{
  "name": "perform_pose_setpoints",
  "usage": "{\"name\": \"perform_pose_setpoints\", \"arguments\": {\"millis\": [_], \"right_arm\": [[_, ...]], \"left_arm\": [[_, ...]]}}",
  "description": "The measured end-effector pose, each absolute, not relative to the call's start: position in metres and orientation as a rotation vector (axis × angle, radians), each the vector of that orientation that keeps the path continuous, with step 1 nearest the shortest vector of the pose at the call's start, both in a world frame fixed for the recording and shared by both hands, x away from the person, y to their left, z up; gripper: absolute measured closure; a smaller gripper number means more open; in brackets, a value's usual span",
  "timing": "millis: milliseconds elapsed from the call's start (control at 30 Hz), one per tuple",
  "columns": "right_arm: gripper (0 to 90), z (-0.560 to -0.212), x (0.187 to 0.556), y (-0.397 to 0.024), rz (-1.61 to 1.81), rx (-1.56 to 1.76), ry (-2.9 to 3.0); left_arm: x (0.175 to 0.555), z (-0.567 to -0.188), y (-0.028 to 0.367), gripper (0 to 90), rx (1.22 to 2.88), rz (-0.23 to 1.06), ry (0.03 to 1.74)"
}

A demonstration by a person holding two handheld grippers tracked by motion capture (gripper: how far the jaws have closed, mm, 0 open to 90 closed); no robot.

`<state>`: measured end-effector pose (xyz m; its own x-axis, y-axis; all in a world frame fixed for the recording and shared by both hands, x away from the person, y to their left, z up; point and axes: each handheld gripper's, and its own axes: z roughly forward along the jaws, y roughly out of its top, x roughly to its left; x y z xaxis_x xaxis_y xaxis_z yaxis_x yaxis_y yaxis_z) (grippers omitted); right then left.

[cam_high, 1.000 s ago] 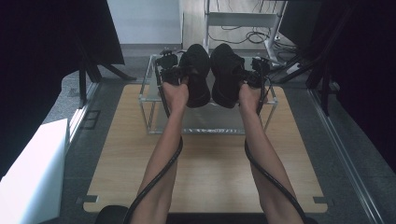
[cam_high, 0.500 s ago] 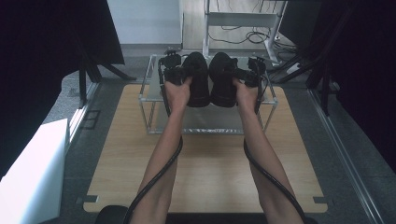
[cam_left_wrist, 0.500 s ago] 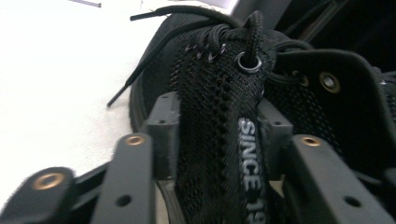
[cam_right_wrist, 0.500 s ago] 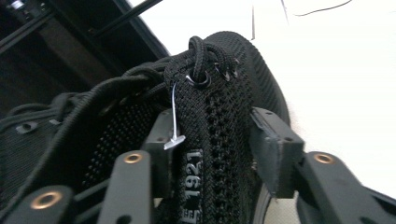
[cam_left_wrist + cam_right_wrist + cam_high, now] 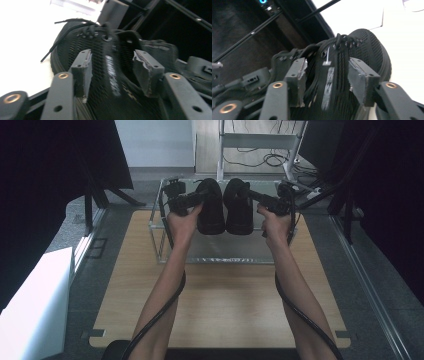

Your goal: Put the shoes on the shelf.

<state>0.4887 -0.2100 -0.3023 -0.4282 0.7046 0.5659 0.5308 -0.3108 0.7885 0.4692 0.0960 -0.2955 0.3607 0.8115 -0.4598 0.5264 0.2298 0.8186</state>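
Two black mesh lace-up shoes stand side by side on top of a clear rack (image 5: 162,245): the left shoe (image 5: 210,209) and the right shoe (image 5: 239,210). My left gripper (image 5: 199,197) reaches in from the left at the left shoe's collar, and my right gripper (image 5: 254,197) reaches in from the right at the other shoe. In the left gripper view the left gripper (image 5: 112,60) straddles the shoe (image 5: 72,42), pads apart from it. In the right gripper view the right gripper (image 5: 328,66) stands likewise around its shoe (image 5: 369,47). Both pairs of jaws have just been opening.
The rack stands at the far end of a wooden tabletop (image 5: 225,305). A white box (image 5: 35,305) lies at the left beside the table. A metal stand (image 5: 260,140) with cables is behind the rack, and dark curtains hang on both sides.
Both grippers' jaws have opened off the shoes, which have settled onto the rack top. The hands have drawn slightly apart.
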Motion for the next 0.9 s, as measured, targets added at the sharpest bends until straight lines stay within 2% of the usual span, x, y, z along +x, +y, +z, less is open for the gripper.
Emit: {"name": "perform_pose_setpoints", "arguments": {"millis": [167, 267, 500, 667, 900], "right_arm": [[65.0, -0.308, 0.464, -0.219, 1.922, 1.529, 1.815], [72.9, -0.315, 0.448, -0.223, 1.957, 1.483, 1.844], [89.8, -0.335, 0.410, -0.219, 1.980, 1.381, 1.902], [90.0, -0.356, 0.393, -0.204, 2.009, 1.347, 1.945], [90.0, -0.373, 0.397, -0.200, 2.027, 1.383, 1.924]], "left_arm": [[0.441, -0.295, 0.105, 62.3, 1.456, 0.296, 1.225], [0.425, -0.301, 0.111, 72.6, 1.461, 0.260, 1.183], [0.391, -0.321, 0.111, 88.5, 1.492, 0.200, 1.092], [0.379, -0.348, 0.100, 89.6, 1.502, 0.140, 1.054], [0.380, -0.368, 0.095, 89.7, 1.493, 0.112, 1.047]]}}
